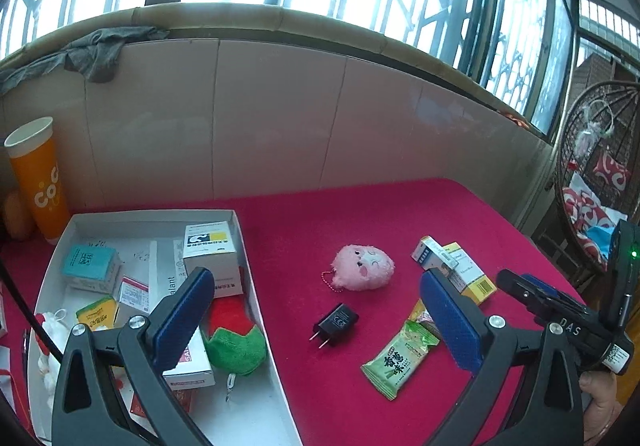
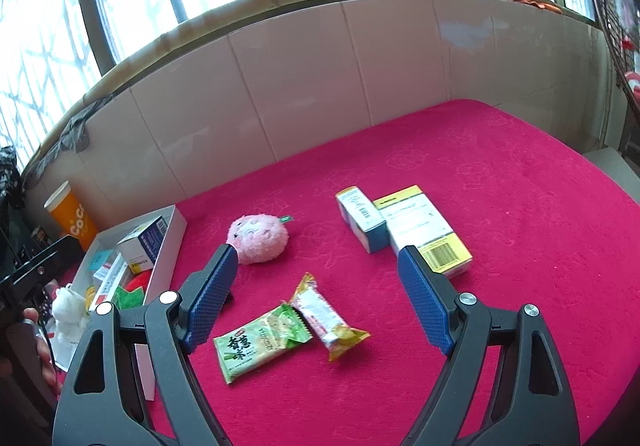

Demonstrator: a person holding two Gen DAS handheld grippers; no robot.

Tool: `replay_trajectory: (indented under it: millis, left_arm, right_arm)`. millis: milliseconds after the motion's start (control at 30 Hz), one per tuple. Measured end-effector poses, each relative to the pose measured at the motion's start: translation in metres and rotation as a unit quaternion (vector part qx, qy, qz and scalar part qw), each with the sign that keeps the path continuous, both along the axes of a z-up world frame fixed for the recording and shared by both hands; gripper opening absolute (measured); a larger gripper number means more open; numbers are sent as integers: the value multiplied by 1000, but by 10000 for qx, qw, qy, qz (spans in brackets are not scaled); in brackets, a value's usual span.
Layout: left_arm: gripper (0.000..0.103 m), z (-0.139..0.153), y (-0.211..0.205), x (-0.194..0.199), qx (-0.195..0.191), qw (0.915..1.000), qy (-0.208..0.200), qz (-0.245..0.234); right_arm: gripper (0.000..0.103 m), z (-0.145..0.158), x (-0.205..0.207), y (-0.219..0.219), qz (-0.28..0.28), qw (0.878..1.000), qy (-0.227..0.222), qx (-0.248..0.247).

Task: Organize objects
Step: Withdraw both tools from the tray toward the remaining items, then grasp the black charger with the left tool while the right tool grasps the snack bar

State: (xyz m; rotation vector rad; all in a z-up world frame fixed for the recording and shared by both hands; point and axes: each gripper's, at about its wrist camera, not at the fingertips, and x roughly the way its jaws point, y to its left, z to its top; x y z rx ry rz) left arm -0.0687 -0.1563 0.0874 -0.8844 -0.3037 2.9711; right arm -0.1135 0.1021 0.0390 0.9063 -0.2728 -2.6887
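A white box (image 1: 256, 310) at left holds several medicine cartons and a red-green plush (image 1: 234, 338). On the red cloth lie a pink plush (image 1: 364, 266), a black plug adapter (image 1: 335, 324), a green snack packet (image 1: 400, 362), a yellow snack bar (image 2: 330, 320) and two cartons (image 2: 400, 230). My left gripper (image 1: 316, 322) is open and empty, above the box's right wall and the adapter. My right gripper (image 2: 316, 298) is open and empty, above the two snack packets (image 2: 260, 346); it shows in the left wrist view at the right (image 1: 536, 296).
An orange paper cup (image 1: 38, 178) stands behind the box against the tiled wall (image 1: 280, 118). A white plush (image 2: 70, 310) lies left of the box. A wicker chair (image 1: 600, 182) stands past the table's right edge. A grey rag (image 1: 96, 50) hangs on the sill.
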Motion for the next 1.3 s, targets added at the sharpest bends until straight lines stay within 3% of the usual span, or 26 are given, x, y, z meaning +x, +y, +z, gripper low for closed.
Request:
replay_trajectory:
  millis: [167, 333, 433, 567, 700, 833, 900, 967, 1067, 1133, 1300]
  left_arm:
    - [103, -14, 1, -12, 74, 9999, -129, 17]
    - [103, -34, 30, -30, -550, 9947, -685, -529]
    - [103, -52, 48, -44, -1072, 9842, -1065, -921]
    - [103, -69, 64, -60, -1764, 9679, -1388, -1134]
    - [103, -80, 72, -74, -1960, 9558, -1689, -1397]
    - [101, -95, 78, -86, -2171, 9430, -1997, -1538]
    - [94, -101, 77, -90, -2151, 9400, -2144, -1555]
    - [91, -104, 75, -94, -2083, 9391, -2245, -1562]
    - [72, -111, 75, -97, -2039, 9343, -2411, -1656]
    - [64, -112, 74, -98, -1951, 9348, -2415, -1726]
    - [32, -111, 77, -93, -1715, 9367, -2393, -1894]
  right_arm:
    - [83, -7, -4, 22, -130, 9998, -91, -112]
    - [83, -19, -15, 45, -280, 9993, -224, -92]
    - [83, -25, -27, 57, -19, 9996, -269, -56]
    - [83, -32, -36, 48, 927, 9950, -372, -73]
    - [81, -48, -40, 16, 1622, 9848, -470, 416]
    - [72, -63, -49, -5, 1919, 9782, -566, 564]
    - [63, -70, -53, -12, 1991, 9759, -633, 629]
    - [63, -77, -56, -15, 2029, 9742, -707, 688]
    - [60, -84, -58, -17, 2053, 9720, -782, 830]
    - [46, -87, -59, -17, 2128, 9699, -877, 793]
    - [33, -88, -57, -19, 2145, 9681, -859, 971]
